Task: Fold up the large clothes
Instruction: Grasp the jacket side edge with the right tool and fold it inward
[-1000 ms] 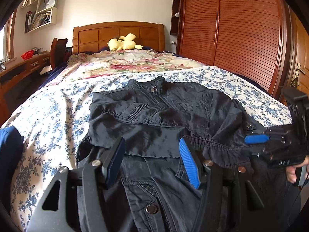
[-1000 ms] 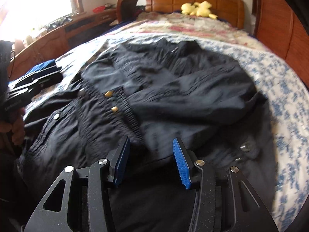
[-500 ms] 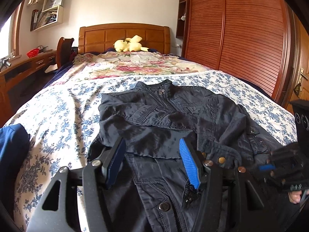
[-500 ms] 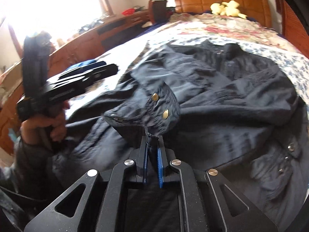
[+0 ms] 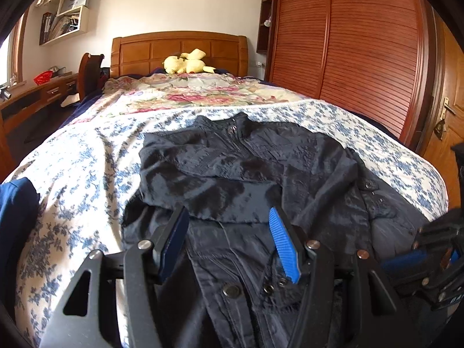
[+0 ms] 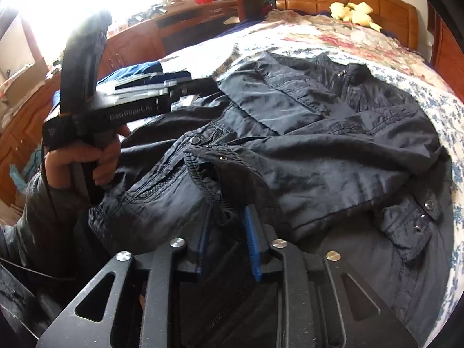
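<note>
The dark jacket (image 5: 246, 179) lies on the bed (image 5: 87, 156), collar toward the headboard, both sleeves folded across the chest and the hem bunched near the foot. In the right wrist view the right hand-held gripper (image 6: 227, 240) has its blue pads partly apart around the elasticated cuff (image 6: 208, 174), which sits loosely between them and is not pinched. The left hand-held gripper (image 5: 229, 243) hovers with its pads wide apart over the hem and holds nothing.

The likely trouble is the cuff: the fabric looks thin and slick, so it could slide off the chest and undo the sleeve fold if the pads drag it while leaving. The crumpled hem, with its snaps and zipper, may also fold unevenly unless both corners are taken level.
</note>
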Available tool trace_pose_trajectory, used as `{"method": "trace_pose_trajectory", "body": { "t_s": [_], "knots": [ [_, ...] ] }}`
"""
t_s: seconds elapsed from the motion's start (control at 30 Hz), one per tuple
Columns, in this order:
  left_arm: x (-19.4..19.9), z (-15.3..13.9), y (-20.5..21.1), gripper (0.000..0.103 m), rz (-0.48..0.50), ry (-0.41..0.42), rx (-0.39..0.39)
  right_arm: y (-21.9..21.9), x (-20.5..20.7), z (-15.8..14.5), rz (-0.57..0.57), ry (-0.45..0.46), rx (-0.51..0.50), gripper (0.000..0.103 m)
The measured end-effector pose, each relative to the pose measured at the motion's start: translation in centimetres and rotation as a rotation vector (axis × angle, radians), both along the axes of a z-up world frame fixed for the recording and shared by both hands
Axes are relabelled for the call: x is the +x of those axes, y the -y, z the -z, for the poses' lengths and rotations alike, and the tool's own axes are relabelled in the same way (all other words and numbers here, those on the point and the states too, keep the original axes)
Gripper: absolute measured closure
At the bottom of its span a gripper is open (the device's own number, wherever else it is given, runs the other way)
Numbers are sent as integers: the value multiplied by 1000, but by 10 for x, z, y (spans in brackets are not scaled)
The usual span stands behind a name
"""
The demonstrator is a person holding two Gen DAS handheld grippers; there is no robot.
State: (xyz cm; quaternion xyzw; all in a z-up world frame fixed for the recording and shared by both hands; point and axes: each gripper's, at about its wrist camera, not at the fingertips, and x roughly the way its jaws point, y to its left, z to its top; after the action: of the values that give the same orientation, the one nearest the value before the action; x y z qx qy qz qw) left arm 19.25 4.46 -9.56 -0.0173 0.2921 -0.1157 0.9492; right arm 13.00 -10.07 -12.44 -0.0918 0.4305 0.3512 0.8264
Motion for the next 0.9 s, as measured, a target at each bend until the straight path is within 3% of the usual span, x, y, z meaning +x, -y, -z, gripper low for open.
{"method": "trace_pose_trajectory", "body": {
  "t_s": [0.53, 0.63, 0.7, 0.9],
  "knots": [
    [-32, 36, 36, 46, 15, -176, 19, 52, -18, -15, 67, 123, 4, 64],
    [-34, 43, 35, 46, -3, -207, 17, 62, -16, -14, 98, 139, 9, 56],
    [-34, 47, 35, 46, -9, -217, 16, 68, -14, -13, 116, 150, 5, 50],
    [-37, 51, 38, 46, -23, -220, 38, 87, -8, -7, 184, 191, -21, 48]
  ]
}}
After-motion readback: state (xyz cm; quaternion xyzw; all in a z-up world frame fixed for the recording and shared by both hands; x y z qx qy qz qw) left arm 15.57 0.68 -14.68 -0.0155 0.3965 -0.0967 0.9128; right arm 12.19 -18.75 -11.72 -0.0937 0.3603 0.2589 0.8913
